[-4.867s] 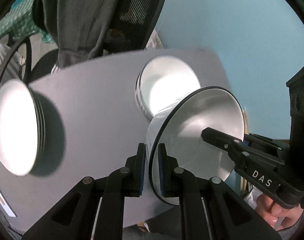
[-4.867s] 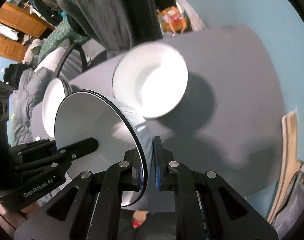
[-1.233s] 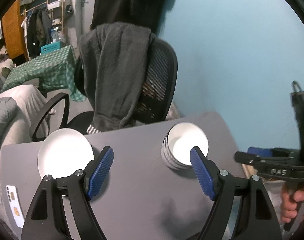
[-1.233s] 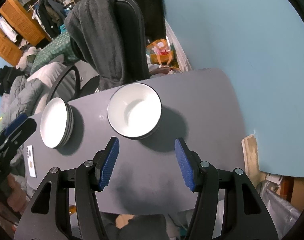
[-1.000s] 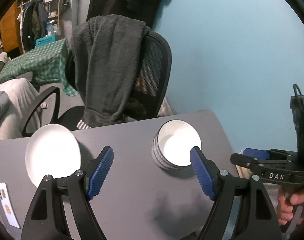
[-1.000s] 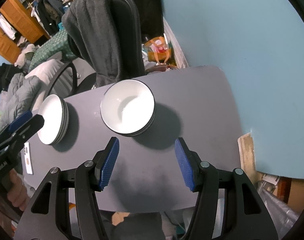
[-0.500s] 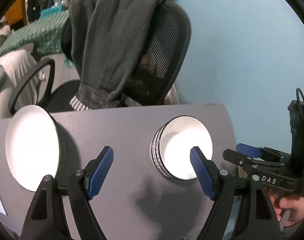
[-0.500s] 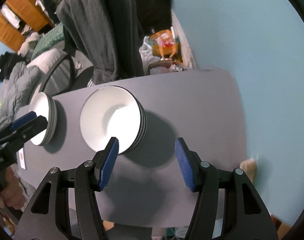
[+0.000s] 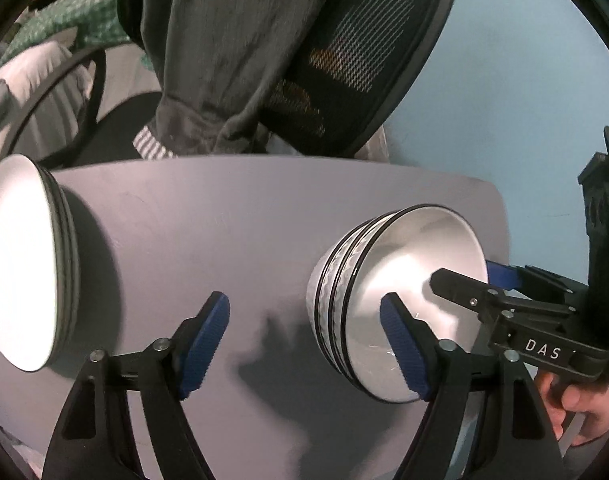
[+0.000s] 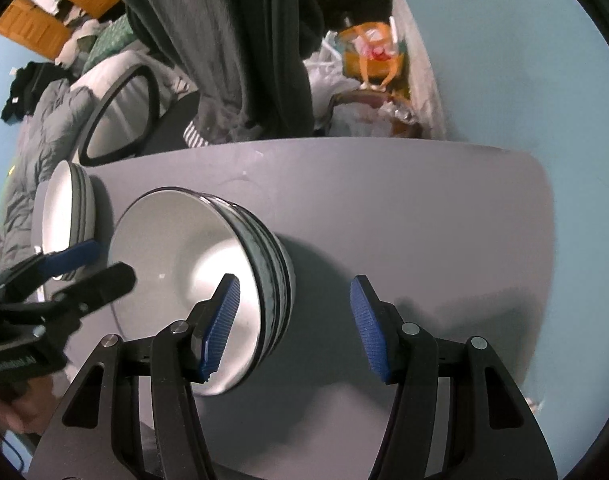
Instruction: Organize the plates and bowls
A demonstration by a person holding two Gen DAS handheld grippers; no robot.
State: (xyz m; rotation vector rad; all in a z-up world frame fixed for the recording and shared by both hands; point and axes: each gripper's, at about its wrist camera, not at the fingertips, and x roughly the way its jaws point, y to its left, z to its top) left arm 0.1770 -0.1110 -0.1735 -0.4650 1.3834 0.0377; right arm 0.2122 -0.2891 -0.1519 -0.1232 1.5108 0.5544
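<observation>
Bowls [image 9: 400, 304] between seemingly spread grippers

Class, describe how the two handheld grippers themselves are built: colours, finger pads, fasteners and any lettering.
Both the left gripper and the right gripper have black angular frames, silver screws at the joints and ribbed blue pads. White letters "DAS" mark the right one's side; the left one's white lettering is too blurred to read.

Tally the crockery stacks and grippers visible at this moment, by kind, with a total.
Bowl stacks: 1, the bowl stack on the grey table.
Plate stacks: 1, the plate stack at the table's left end.
Grippers: 2, the left gripper and the right gripper, both open and empty.
Total: 4.
</observation>
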